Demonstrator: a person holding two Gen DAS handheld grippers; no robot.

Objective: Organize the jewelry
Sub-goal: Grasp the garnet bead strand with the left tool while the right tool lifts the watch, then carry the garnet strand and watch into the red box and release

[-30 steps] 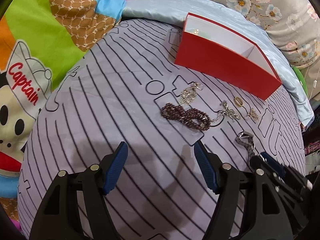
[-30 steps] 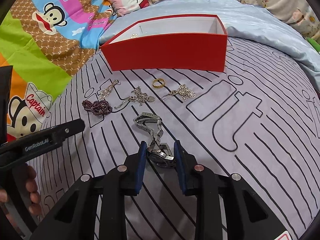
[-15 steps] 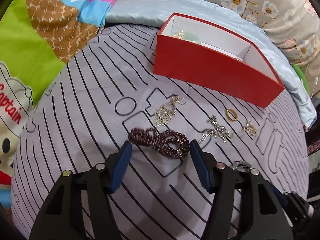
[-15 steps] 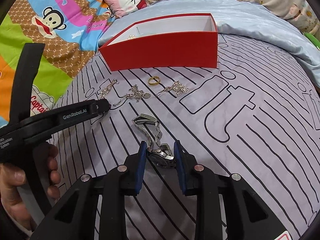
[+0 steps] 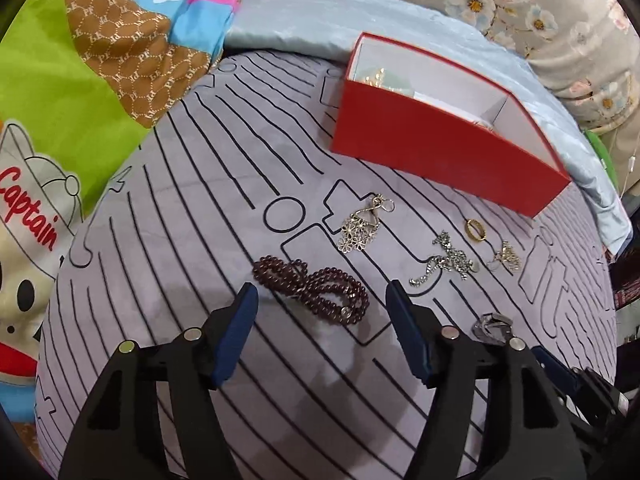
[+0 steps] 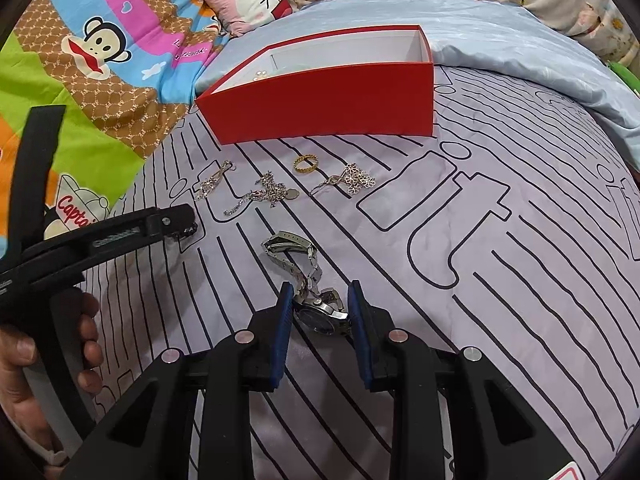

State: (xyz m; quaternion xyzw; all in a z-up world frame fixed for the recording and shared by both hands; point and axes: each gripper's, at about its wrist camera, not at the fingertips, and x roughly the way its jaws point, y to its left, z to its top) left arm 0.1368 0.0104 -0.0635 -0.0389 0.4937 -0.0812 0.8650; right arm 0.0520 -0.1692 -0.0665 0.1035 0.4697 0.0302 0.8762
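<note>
My left gripper (image 5: 322, 300) is open, its fingertips on either side of a dark red bead bracelet (image 5: 312, 288) lying on the purple sheet. My right gripper (image 6: 320, 308) is shut on the case of a silver watch (image 6: 320, 312), whose band (image 6: 292, 252) trails forward on the sheet. A red box (image 5: 440, 148) with a white inside stands behind and holds some gold pieces (image 5: 376, 76). Between lie a flower pendant (image 5: 360, 232), a silver chain (image 5: 448, 264), a gold ring (image 5: 475, 230) and a small flower piece (image 5: 507, 258).
The purple lined sheet (image 6: 500, 280) covers a bed. A cartoon blanket (image 6: 100, 60) lies at the left, a light blue quilt (image 6: 500, 28) behind the box, and a pink pillow (image 6: 256, 0) further back. The left gripper also shows in the right wrist view (image 6: 176, 222).
My left gripper has moved forward and down to the bead bracelet, which now lies between its fingertips. My right gripper has stayed shut on the watch, hardly moving.
</note>
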